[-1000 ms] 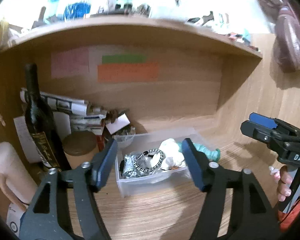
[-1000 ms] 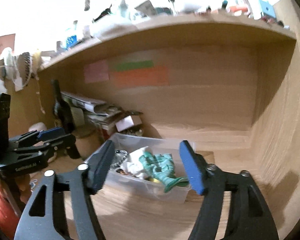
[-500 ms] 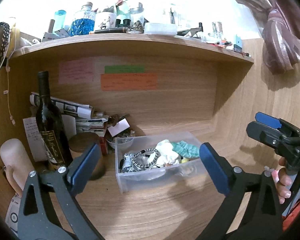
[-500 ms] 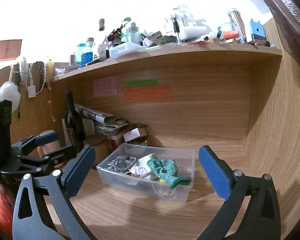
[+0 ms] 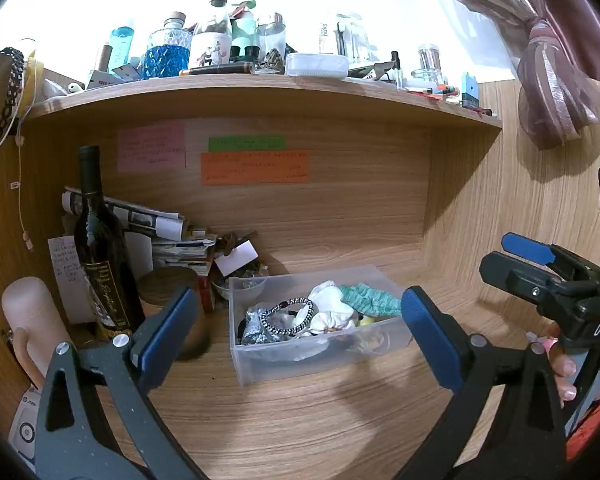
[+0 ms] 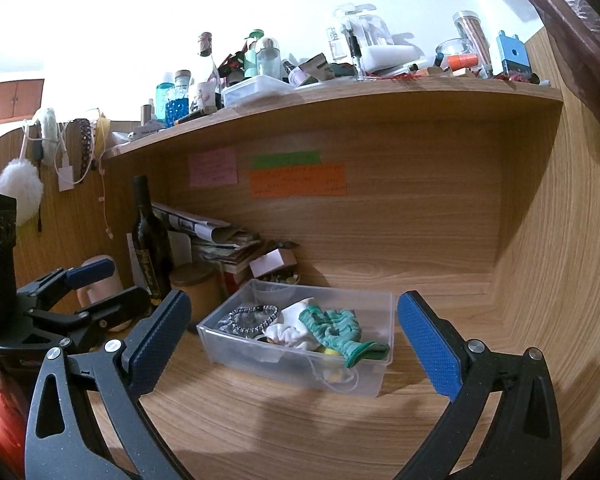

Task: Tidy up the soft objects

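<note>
A clear plastic box (image 5: 260, 364) (image 6: 236, 350) stands on the wooden desk. It holds a green knit piece (image 5: 370, 299) (image 6: 334, 330), a white scrunchie (image 5: 330, 314) (image 6: 290, 330), a black-and-white hair band (image 5: 286, 312) (image 6: 254, 314) and silver fabric (image 5: 254, 326). My left gripper (image 5: 298, 334) is open and empty, held back in front of the box. My right gripper (image 6: 294, 340) is open and empty, also back from the box. Each gripper shows in the other's view, the right one (image 5: 540, 264) and the left one (image 6: 84, 292).
A dark wine bottle (image 5: 102, 248) (image 6: 150, 244), a wooden jar (image 5: 168, 288), a pink tumbler (image 5: 32, 320) and a paper stack (image 5: 168, 232) crowd the left. A cluttered shelf (image 5: 260, 84) overhangs. The desk's side wall (image 6: 540, 260) closes the right.
Both grippers have pulled back from the box and their jaws have opened wider. The green knit piece now lies in the box.
</note>
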`<state>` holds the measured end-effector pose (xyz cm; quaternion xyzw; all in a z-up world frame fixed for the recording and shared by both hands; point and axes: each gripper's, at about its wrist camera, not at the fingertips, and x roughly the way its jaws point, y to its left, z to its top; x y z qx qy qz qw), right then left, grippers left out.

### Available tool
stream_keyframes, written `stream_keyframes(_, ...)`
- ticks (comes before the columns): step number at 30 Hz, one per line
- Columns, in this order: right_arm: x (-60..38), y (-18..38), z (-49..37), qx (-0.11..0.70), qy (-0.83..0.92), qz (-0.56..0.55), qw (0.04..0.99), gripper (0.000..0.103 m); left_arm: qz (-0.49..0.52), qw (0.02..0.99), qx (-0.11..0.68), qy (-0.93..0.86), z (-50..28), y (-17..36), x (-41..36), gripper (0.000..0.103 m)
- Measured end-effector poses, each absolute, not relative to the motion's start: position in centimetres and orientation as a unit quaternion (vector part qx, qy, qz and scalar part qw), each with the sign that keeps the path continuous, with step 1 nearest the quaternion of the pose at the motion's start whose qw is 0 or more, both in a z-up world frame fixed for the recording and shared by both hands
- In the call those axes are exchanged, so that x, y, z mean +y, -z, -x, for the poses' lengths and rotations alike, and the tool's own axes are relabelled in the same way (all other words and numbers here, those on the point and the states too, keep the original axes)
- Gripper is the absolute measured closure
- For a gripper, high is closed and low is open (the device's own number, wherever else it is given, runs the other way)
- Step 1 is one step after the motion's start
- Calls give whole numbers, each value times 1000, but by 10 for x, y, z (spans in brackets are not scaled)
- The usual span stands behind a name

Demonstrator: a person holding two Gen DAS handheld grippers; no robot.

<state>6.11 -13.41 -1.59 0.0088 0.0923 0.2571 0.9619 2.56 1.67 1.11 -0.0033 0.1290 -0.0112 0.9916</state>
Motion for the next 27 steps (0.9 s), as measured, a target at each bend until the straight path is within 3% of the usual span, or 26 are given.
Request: stream_keyframes(27,-132,17,-63,94,-259,-11,961,0,8,991,131,7,-28,-10,16,0)
